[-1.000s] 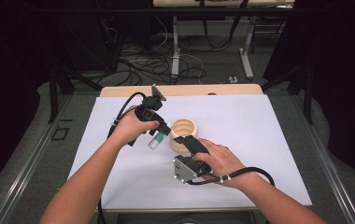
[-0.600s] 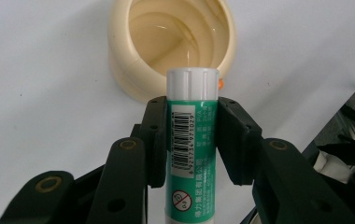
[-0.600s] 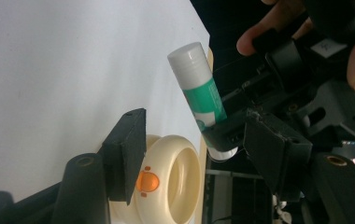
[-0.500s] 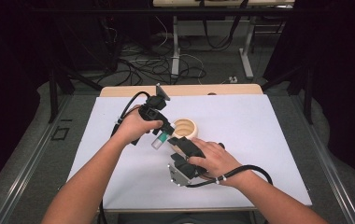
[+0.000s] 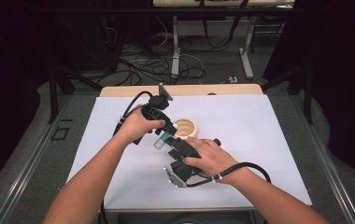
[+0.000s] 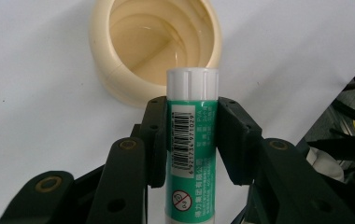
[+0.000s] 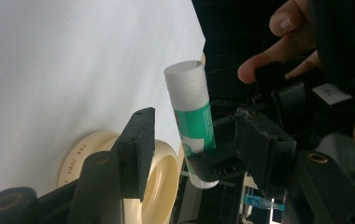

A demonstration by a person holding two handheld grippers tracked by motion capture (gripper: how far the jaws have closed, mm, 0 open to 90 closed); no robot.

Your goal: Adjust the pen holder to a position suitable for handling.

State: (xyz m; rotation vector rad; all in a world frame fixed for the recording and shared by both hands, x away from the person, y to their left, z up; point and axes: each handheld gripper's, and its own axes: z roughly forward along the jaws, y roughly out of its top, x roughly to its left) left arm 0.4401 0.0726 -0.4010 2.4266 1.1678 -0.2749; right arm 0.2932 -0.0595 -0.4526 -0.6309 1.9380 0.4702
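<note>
The left gripper [image 6: 192, 140] pinches the glue stick [image 6: 192, 140] mid-body, just beside the tape roll [image 6: 154, 44] on the tabletop [image 5: 269, 135]. The right gripper [image 7: 192, 140] has its jaws spread around the white cap [image 7: 185, 77]. The stick is probably light, rigid and smooth; grip the ribbed cap.

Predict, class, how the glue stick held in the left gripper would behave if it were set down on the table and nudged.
The glue stick is a smooth, round tube, so lying on its side it would probably roll. It is tall and narrow, so standing on end it would likely tip easily. The left gripper clamps it without denting, so it seems rigid; its glossy label may be a little slippery.
</note>
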